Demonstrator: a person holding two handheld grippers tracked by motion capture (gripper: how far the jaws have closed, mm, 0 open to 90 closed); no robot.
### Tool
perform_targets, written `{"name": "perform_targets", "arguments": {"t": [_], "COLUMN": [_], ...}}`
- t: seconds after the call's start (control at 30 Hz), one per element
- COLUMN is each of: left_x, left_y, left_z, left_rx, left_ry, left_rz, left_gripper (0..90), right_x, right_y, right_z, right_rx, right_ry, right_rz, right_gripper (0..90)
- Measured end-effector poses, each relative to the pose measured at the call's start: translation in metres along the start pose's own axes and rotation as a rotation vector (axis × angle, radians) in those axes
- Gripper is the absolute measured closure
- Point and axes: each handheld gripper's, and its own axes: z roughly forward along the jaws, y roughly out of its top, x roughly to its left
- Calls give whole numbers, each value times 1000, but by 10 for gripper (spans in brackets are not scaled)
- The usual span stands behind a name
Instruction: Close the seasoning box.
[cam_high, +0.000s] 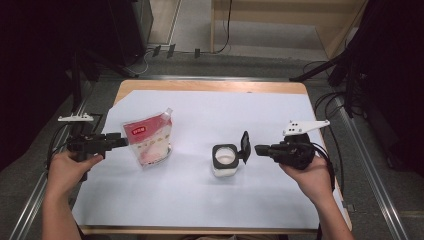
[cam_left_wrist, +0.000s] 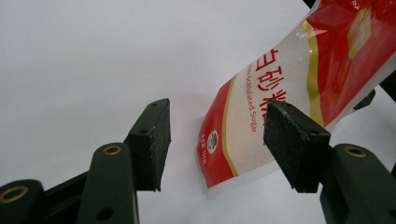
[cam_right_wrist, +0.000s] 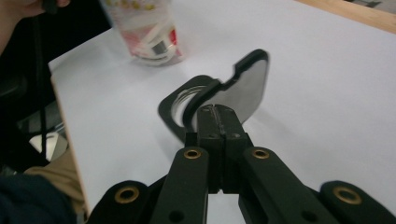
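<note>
I am working 2 handheld tongs over a white sheet (cam_high: 200, 195) on a wooden table (cam_high: 210, 86). At centre left of the high view, my left tongs (cam_high: 121, 141) stand released, pads either side of a red and white sugar pouch's (cam_high: 148, 138) edge, not pressing. At centre right, my right tongs (cam_high: 258, 149) are clenched on nothing, tips just beside the raised black lid (cam_high: 245, 144) of a small clear jar (cam_high: 225, 161). I judge the jar opened, pouring next: the left tongs must close on the pouch. Grey floor, cables and dark stands surround the table
</note>
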Motion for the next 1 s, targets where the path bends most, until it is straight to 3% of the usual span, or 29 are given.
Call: {"name": "perform_targets", "arguments": {"t": [0.27,1.0], "left_x": [-1,-3], "left_y": [1,2], "left_z": [5,12], "left_rx": [4,28], "left_ry": [-1,-5], "left_rz": [8,11], "left_gripper": [426,426], "right_x": [-2,4], "right_y": [-4,-5], "right_z": [28,48], "right_rx": [23,5], "right_ry": [-30,-1], "right_rz": [18,46], "right_gripper": [900,900]}}
